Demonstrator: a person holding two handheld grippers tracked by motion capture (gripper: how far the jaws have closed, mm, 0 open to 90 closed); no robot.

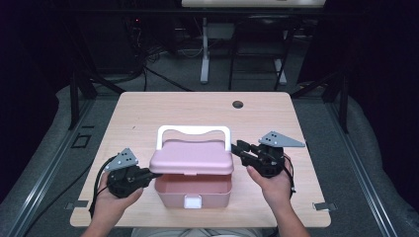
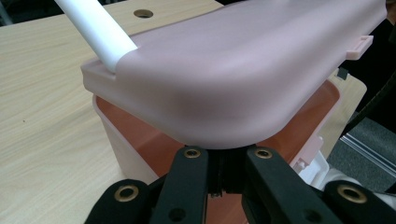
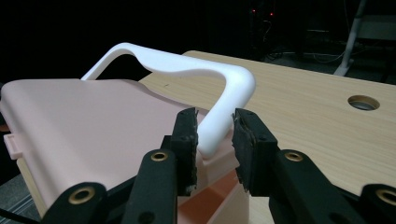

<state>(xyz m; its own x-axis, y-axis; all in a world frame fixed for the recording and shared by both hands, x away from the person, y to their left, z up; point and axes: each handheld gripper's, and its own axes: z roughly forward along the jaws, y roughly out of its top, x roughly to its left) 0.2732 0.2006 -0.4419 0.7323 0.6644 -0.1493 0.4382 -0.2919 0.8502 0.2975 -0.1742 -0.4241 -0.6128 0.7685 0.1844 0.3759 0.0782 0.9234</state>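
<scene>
Pink box lid (image 1: 191,157) raised, left hand-held gripper (image 1: 146,175)

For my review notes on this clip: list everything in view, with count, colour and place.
box: 1, pink, near edge of table, open
lid: 1, pink, raised over box
handle: 1, white, behind lid
table: 1, light wood, centre, hole near far edge
left gripper: 1, black, shut on lid's corner
right gripper: 1, black, jaws either side of handle's end, gaps visible
hands: 2, at the bottom, holding the grippers
</scene>
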